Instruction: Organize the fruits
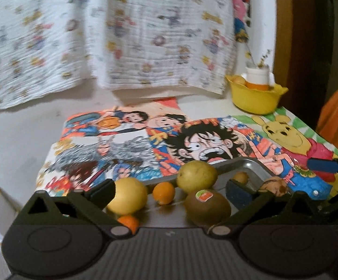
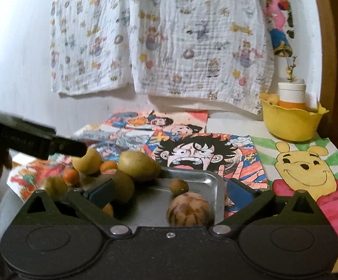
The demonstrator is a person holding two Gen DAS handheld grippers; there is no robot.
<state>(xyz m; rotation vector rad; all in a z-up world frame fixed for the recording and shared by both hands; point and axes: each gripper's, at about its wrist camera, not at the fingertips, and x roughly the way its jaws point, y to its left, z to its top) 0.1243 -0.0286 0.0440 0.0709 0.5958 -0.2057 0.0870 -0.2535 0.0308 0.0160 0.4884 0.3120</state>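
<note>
A: Hovering over the metal tray (image 1: 250, 165), the left gripper (image 1: 171, 192) is held spread wide, nothing clasped between its fingers.

B: The same is seen of the right gripper (image 2: 169, 193): fingers parted, empty. Where are the fruits found?

A: All are gathered on the tray: 2 yellow-green pears (image 1: 196, 175), a stickered kiwi (image 1: 207, 206), 2 small oranges (image 1: 163, 192), a brown round fruit (image 2: 188, 210).

B: What could be spoiled?

A: A rounded fruit could be nudged by a descending finger and sent rolling off the tray onto the cartoon mats (image 2: 215, 154). The yellow bowl (image 2: 290, 126) is set well apart, so a loosely pinched kiwi might be dropped if carried there.
</note>
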